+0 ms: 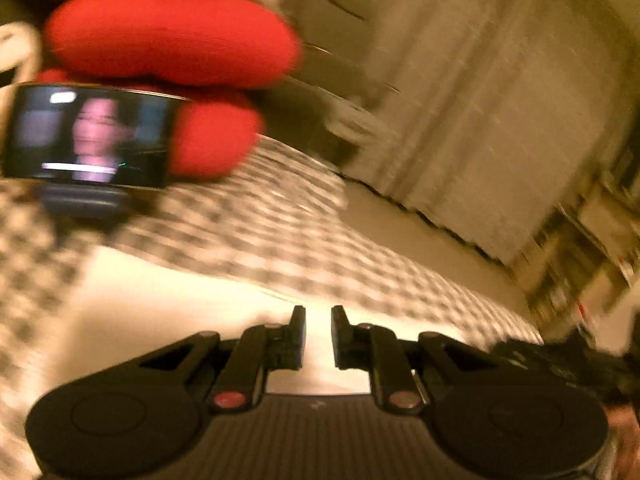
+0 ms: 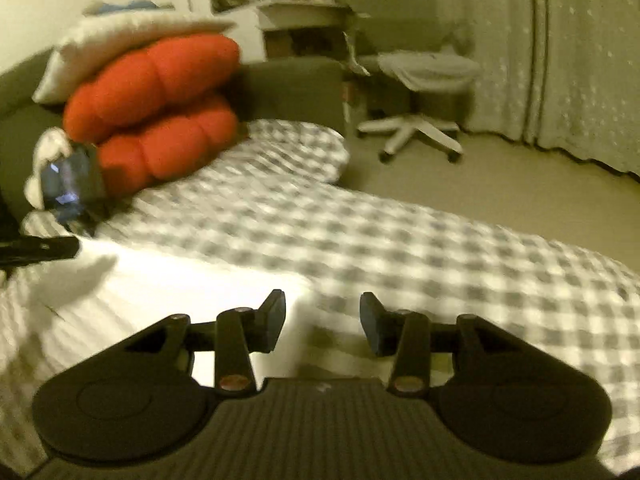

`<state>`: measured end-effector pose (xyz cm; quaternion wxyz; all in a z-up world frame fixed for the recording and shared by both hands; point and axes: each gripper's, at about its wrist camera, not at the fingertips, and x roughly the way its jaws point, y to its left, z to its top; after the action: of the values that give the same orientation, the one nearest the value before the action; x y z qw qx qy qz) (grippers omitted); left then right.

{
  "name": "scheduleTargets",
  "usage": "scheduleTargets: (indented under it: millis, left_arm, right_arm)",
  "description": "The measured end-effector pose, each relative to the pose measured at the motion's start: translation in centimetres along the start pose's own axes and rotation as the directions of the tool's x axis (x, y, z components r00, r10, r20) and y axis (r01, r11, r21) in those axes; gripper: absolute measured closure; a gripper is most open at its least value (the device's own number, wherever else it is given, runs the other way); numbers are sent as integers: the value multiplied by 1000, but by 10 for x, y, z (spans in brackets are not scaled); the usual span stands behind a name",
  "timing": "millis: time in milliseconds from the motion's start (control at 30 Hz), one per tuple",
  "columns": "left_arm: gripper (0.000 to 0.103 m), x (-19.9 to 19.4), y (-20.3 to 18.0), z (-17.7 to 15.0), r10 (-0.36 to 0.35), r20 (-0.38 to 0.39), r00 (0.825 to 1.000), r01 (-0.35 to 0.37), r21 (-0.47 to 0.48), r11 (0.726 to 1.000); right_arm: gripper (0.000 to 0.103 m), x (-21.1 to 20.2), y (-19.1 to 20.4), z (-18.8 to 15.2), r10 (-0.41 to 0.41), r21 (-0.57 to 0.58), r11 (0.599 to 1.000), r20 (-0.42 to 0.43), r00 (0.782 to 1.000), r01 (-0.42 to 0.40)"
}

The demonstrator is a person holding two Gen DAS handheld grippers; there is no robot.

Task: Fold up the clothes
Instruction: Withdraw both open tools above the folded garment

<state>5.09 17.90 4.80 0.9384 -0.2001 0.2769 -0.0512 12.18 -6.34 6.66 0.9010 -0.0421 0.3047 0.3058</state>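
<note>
Right under my left claw lies a white cloth, the thing to fold. It is spread flat on the bed with the checked cover. This claw has its two fingers close together with a small gap between them, and nothing is in the gap. It hangs just over the cloth, and I cannot tell if it touches.

Over on the other side, my right claw is open much wider. It holds nothing too. It sits above the edge of the white cloth, where the cloth meets the checked cover.

Past the cloth, at the head of the bed, two fat red cushions are stacked one on top of the other. A white pillow rests on top of them. Just in front of the red cushions stands a phone with its screen lit up. The picture on it is too blurry to make out.

Beyond the bed, on the floor, is a white chair with wheels. Behind that chair hangs a long pale curtain.
</note>
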Motion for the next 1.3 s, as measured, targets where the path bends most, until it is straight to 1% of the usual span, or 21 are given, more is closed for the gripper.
scheduleTargets:
  millis: [67,167,233,300,367,433,500,533,567,600,667,733,800,867,900,967,1000,1100,1200,1233,1300]
  left_arm:
    - [88,9,-28,-10,-34,-27,999,35,53,998]
    - [86,27,-64,-30,-72,-63,995,79,121,989]
    - [85,40,-79,-41,-82,-96,992,96,152,984]
    - [85,53,-84,-49,-84,-130,988,104,161,981]
    - [86,62,-83,-57,-84,-149,985,106,144,984]
    - [86,61,-84,-57,-83,-164,983,109,154,982]
    - [86,59,-84,-58,-87,-171,981,115,159,981]
    - [86,58,-84,-58,-90,-174,981,118,160,980]
    - [86,57,-85,-59,-90,-175,980,119,165,979]
    - [86,57,-86,-60,-88,-174,981,119,172,978]
    - [86,56,-87,-59,-88,-177,980,120,174,977]
    - [86,55,-81,-52,-96,-180,979,124,154,980]
    - [86,49,-73,-43,-73,-133,988,91,136,986]
    - [85,46,-55,-33,-26,-88,996,34,94,995]
    - [85,44,-45,-27,1,-69,998,3,69,998]
    - [85,45,-27,-22,32,-68,997,-31,9,999]
    - [85,45,-21,-22,38,-72,997,-39,-13,999]
    - [86,43,-13,-21,44,-78,996,-48,-48,998]
    - [86,42,-8,-19,75,-62,995,-78,-53,996]
    - [86,41,-6,-18,78,-61,995,-82,-62,995]
    - [86,36,0,-17,72,-64,995,-78,-89,993]
  right_arm:
    - [68,6,-8,-2,3,2,1000,-11,1000,-3]
    - [71,14,-19,-6,8,4,1000,-28,1000,-8]
    - [71,20,-27,-9,12,6,1000,-39,999,-11]
    - [71,29,-26,-7,49,-12,999,-54,997,-50]
    - [71,39,-25,-5,83,-31,996,-64,994,-85]
    - [71,46,-26,-3,95,-43,994,-64,993,-98]
    - [75,51,-34,0,95,0,995,-41,995,-95]
    - [79,54,-36,1,76,13,997,-35,996,-76]
    - [92,57,-37,1,49,18,999,-32,998,-49]
    - [99,58,-36,1,31,11,999,-30,999,-30]
    - [100,58,-33,0,1,-17,1000,-25,1000,-2]
    - [100,56,-31,0,-27,-34,999,-22,999,26]
    - [95,50,-32,0,-49,-31,998,-18,999,48]
    - [95,40,-31,2,-46,-37,998,3,999,46]
    - [91,35,-30,3,-42,-41,998,15,999,43]
    - [86,25,-25,5,-10,-47,999,25,1000,11]
    - [86,21,-19,5,13,-59,998,21,1000,-12]
    - [86,15,3,-1,55,-124,990,-40,998,-59]
    - [87,18,21,-18,53,-196,977,-158,986,-84]
    - [86,15,26,-24,41,-226,971,-159,986,-77]
    - [85,5,32,-29,39,-243,967,-169,985,-80]
